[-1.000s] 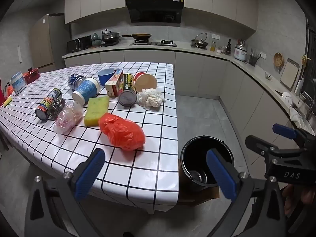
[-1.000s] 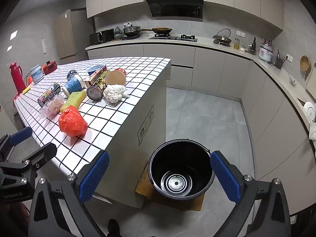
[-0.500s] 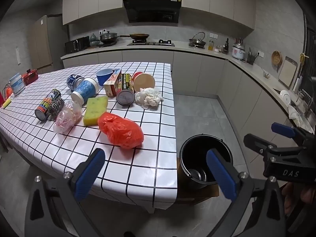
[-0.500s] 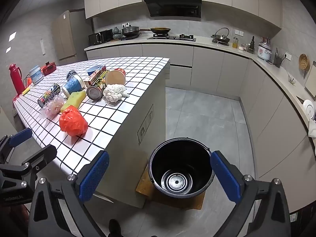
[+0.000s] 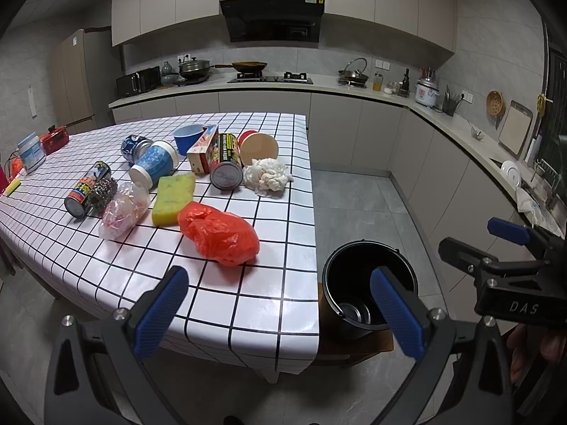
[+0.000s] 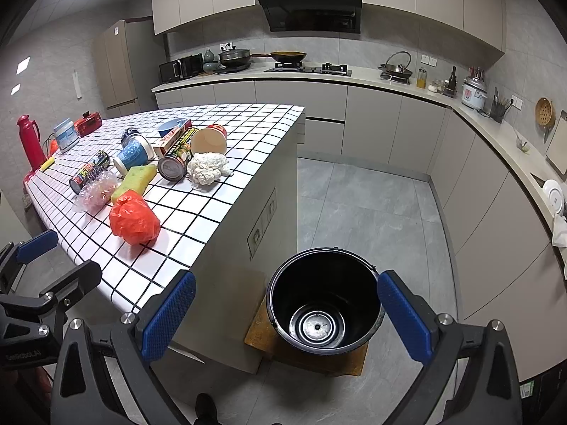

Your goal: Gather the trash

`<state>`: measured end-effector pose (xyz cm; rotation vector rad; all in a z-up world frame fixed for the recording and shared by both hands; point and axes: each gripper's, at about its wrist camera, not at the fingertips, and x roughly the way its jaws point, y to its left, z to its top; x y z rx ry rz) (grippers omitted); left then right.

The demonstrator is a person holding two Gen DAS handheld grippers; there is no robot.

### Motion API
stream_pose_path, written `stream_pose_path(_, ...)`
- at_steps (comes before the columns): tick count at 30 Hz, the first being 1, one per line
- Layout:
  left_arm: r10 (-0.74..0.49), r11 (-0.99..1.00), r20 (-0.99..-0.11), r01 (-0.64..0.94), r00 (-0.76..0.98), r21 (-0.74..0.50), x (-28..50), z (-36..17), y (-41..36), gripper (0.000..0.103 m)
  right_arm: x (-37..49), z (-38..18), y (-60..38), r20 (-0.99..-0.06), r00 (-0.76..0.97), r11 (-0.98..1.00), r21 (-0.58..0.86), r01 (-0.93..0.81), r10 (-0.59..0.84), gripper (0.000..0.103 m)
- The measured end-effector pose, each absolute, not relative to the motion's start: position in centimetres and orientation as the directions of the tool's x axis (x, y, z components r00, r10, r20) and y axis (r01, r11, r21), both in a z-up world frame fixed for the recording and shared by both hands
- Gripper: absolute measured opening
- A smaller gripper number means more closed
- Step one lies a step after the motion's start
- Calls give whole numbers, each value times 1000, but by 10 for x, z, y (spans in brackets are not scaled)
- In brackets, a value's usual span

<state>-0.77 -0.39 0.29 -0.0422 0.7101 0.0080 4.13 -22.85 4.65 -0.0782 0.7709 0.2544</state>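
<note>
Trash lies on the checked table [image 5: 269, 283]: a red plastic bag [image 5: 218, 233] nearest, a yellow sponge [image 5: 173, 198], a clear pink bag [image 5: 122, 210], white crumpled paper [image 5: 267, 177], cans, cups and a carton behind. A black bucket [image 6: 324, 301] stands on a wooden board on the floor right of the table; it also shows in the left wrist view [image 5: 365, 283]. My left gripper [image 5: 280, 308] is open and empty, short of the table's near edge. My right gripper [image 6: 287, 315] is open and empty above the bucket.
Grey kitchen counters [image 6: 496, 163] run along the back and right walls. The tiled floor [image 6: 361, 205] lies between the table and the counters. A red thermos [image 6: 30, 141] and small jars stand at the table's far left.
Both views have drifted back and up very slightly. The trash and the bucket have not moved, and both grippers stay open.
</note>
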Motion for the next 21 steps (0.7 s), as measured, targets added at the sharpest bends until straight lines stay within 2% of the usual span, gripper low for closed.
stream_pose_path(21, -7, 999, -646, -19, 763, -34, -9, 7, -1, 103, 39, 54, -222, -691, 695, 967, 25, -253, 200, 103)
